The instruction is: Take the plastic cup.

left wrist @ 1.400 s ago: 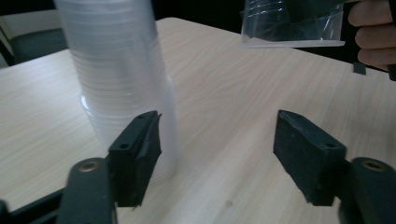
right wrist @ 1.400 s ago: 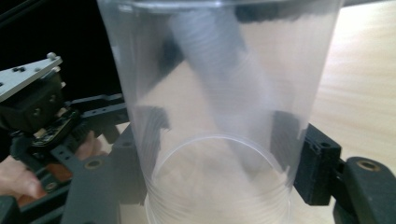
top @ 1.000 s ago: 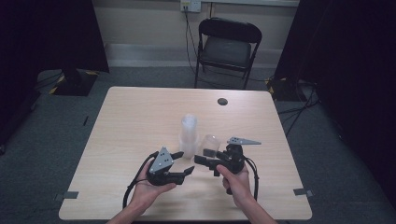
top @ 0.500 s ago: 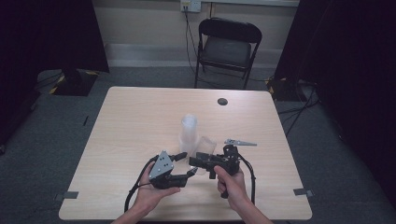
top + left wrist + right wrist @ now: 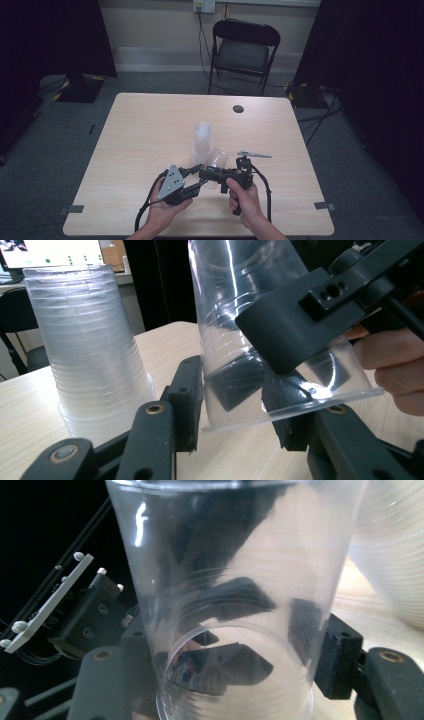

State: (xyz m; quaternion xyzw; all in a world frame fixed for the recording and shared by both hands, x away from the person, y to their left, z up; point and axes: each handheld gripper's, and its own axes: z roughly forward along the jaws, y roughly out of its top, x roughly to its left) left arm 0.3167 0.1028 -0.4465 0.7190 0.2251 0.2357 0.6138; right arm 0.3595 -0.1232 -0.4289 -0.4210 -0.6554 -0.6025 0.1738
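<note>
A single clear plastic cup (image 5: 216, 159) (image 5: 250, 305) (image 5: 235, 555) hangs tilted just above the table, with my right gripper (image 5: 209, 174) (image 5: 235, 645) shut on its wall from both sides. In the left gripper view one black right-gripper finger (image 5: 295, 325) crosses the cup. My left gripper (image 5: 201, 177) (image 5: 232, 377) points at the cup from the left. Its jaws have just been closing with the cup's rim end between them. They still stand apart, and I see no pad pressing. A stack of clear cups (image 5: 202, 142) (image 5: 90, 355) (image 5: 395, 555) stands upside down right behind.
The light wooden table (image 5: 150, 125) has a small dark disc (image 5: 238, 108) near its far edge. A black folding chair (image 5: 245, 50) stands beyond the table. Cables trail from both grippers toward the near edge. The left gripper's grey plate (image 5: 47, 605) is close beside the cup.
The right gripper has brought the cup a little leftward, up to the left gripper. The left jaws have narrowed around the cup's end.
</note>
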